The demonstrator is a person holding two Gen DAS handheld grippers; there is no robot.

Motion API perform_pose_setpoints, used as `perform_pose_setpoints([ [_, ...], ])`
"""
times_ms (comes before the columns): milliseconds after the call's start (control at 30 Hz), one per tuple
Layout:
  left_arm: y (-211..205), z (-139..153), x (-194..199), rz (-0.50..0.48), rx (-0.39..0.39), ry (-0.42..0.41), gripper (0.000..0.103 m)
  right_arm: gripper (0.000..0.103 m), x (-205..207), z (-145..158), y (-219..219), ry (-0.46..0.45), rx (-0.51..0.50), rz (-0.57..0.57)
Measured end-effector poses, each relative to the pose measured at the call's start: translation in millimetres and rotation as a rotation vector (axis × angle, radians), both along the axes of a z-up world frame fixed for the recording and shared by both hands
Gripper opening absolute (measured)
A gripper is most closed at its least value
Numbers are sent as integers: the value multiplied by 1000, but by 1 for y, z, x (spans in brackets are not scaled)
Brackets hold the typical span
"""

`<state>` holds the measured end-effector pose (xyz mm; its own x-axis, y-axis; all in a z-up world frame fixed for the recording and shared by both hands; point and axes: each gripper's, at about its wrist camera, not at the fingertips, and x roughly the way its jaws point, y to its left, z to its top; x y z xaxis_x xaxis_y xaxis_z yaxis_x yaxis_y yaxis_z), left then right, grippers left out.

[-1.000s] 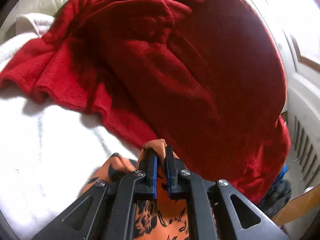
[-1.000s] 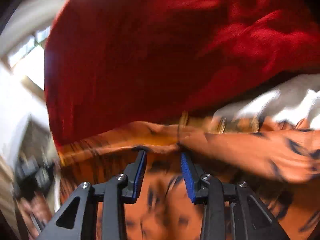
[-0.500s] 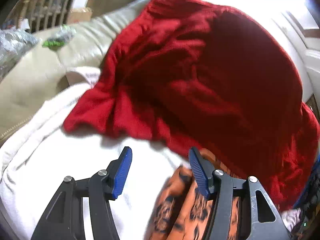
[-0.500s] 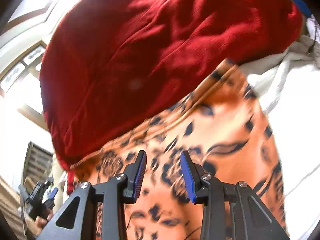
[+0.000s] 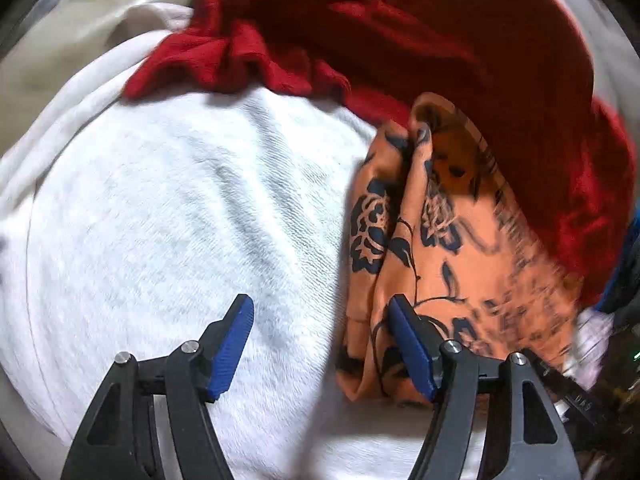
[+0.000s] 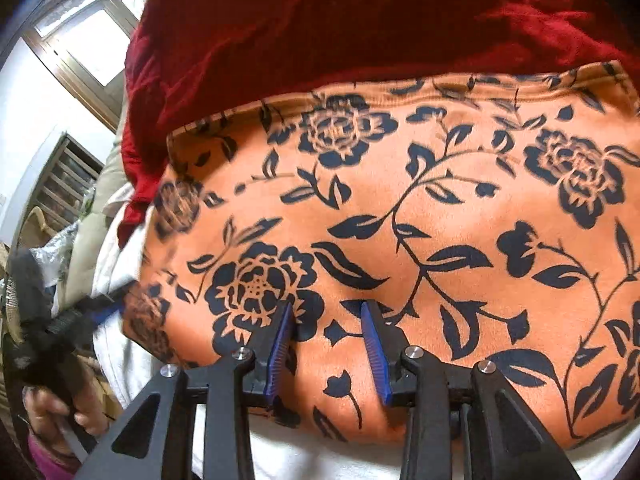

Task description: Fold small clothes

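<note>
A white towel-like cloth (image 5: pixel 168 208) covers the surface below both grippers and takes up most of the left wrist view. One large red fleece blanket (image 5: pixel 460 40) is heaped along its far side, with a rumpled edge resting on the white cloth; in the right wrist view the same red blanket (image 6: pixel 320 32) fills the top of the frame.

One small garment, an orange cloth with a dark floral print (image 6: pixel 420 220), lies spread fairly flat on the white cloth, its far hemmed edge just against the red blanket. Seen from the left wrist, the orange cloth (image 5: pixel 440 240) lies bunched in folds on the right, between the white cloth and the blanket, partly blurred.

The left gripper (image 5: pixel 320 340) has just been opening its jaws; they stand wide apart, with only white cloth between them, and the right-hand jaw sits in front of the edge of the orange cloth. The right gripper (image 6: pixel 326 348) hangs over the orange cloth with its jaws partly apart and nothing pinched between them.

At the left edge of the right wrist view, a hand (image 6: pixel 56 412) holds a blurred dark handle. Beyond it stand a window (image 6: pixel 80 28) and a slatted panel (image 6: pixel 60 188). No readable writing shows, and no container is visible.
</note>
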<state>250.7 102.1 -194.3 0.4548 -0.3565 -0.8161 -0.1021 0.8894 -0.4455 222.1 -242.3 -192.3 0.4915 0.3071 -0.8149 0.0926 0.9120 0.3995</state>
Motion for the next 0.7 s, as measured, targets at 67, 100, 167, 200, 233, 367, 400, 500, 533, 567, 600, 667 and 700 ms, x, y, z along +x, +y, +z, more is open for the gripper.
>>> perform_pose_setpoints([
  [67, 2, 13, -15, -10, 2, -58, 70, 41, -12, 12, -11, -43, 105, -12],
  [100, 3, 17, -26, -6, -9, -78, 70, 56, -18, 17, -14, -68, 121, -25],
  [167, 0, 21, -47, -9, -69, -114, 70, 63, -32, 32, -24, -142, 141, -61],
  [200, -5, 22, -54, -27, -83, -126, 70, 63, -35, 37, -26, -165, 148, -63],
  [233, -15, 22, -62, -66, -91, -136, 70, 63, -42, 43, -30, -196, 160, -67],
  [367, -37, 9, -63, -107, -183, -98, 73, 63, -43, 57, -40, -249, 168, -78],
  [400, -40, 1, -58, -90, -241, -68, 73, 63, -46, 58, -44, -253, 161, -82],
  [500, -44, -13, -53, -29, -348, 4, 74, 63, -44, 51, -48, -222, 159, -84],
  [533, -43, -20, -49, -1, -384, 22, 73, 62, -43, 47, -48, -209, 160, -82],
  [567, -42, -22, -48, 27, -418, 16, 73, 62, -37, 40, -45, -198, 158, -76],
  [600, -41, -20, -47, 58, -444, -3, 73, 60, -34, 36, -44, -192, 154, -68],
  [667, -43, -18, -43, 75, -466, -47, 73, 44, -31, 33, -38, -191, 129, -41],
  [700, -45, -14, -42, 75, -465, -72, 73, 36, -31, 33, -35, -195, 114, -31],
])
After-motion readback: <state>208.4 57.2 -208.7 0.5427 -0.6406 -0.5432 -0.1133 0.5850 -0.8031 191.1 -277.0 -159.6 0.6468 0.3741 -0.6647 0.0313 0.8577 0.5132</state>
